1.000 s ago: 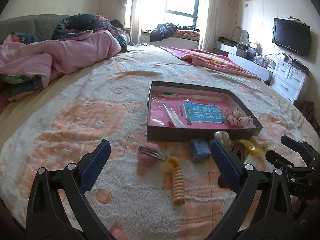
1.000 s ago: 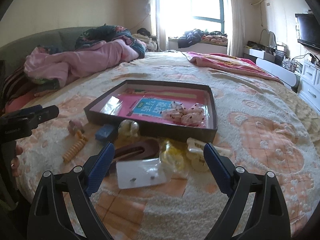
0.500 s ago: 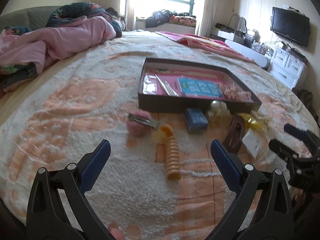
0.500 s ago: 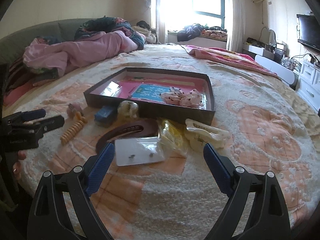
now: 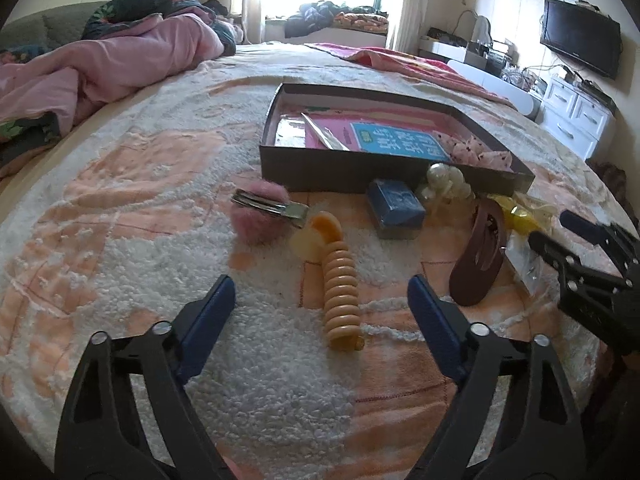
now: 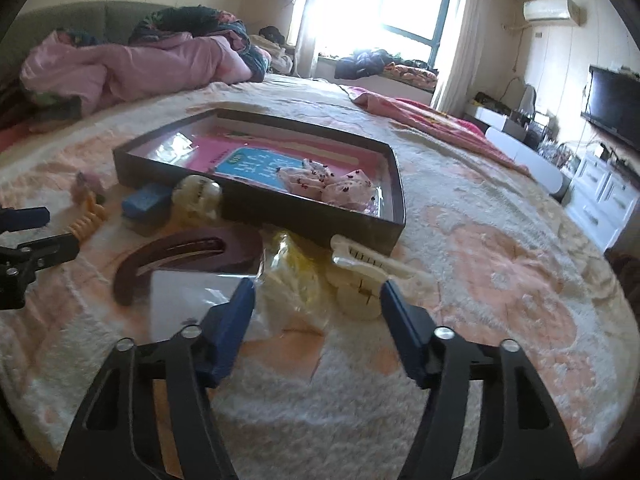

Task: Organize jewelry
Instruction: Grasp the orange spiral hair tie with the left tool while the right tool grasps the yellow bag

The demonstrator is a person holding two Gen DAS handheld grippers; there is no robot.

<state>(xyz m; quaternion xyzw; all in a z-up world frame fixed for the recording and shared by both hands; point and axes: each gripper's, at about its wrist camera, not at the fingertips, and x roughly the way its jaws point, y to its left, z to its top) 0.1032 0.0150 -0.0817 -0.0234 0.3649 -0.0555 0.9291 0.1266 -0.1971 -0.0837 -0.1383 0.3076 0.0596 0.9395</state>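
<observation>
**Two grippers close in on hair accessories beside a shallow box on a bed**

A shallow dark box (image 5: 384, 168) sits on a fleecy peach-and-white bedspread (image 5: 140, 200) and serves as the landmark here. Inside it lie a clear packet, a pink sheet, a blue card (image 5: 396, 140) and a pink speckled fabric hair piece (image 6: 328, 184) in the corner nearest the right gripper.

Most of the pieces are not yet in the box, so the tidying looks early. Along the box's near wall, from its left end to its right end, lie a pink fluffy pom-pom clip (image 5: 260, 216), an orange spiral hair tie (image 5: 340, 280), a small blue case (image 5: 394, 208), a pearl-bead piece (image 5: 446, 182), a dark red curved hair clip (image 6: 180, 256), a clear packet holding small earrings (image 6: 192, 300), a yellow crumpled bag (image 6: 296, 276) and a cream claw clip (image 6: 364, 276).

The left gripper (image 5: 320, 300) is fairly wide and closing, with the spiral hair tie between its fingers but not pressed. The right gripper (image 6: 318, 300) is about half open and closing around the yellow bag, just in front of the box's near wall; its pads do not yet press on anything.

The blue card bears large white characters, too distorted to read. No brand name is legible anywhere.
</observation>
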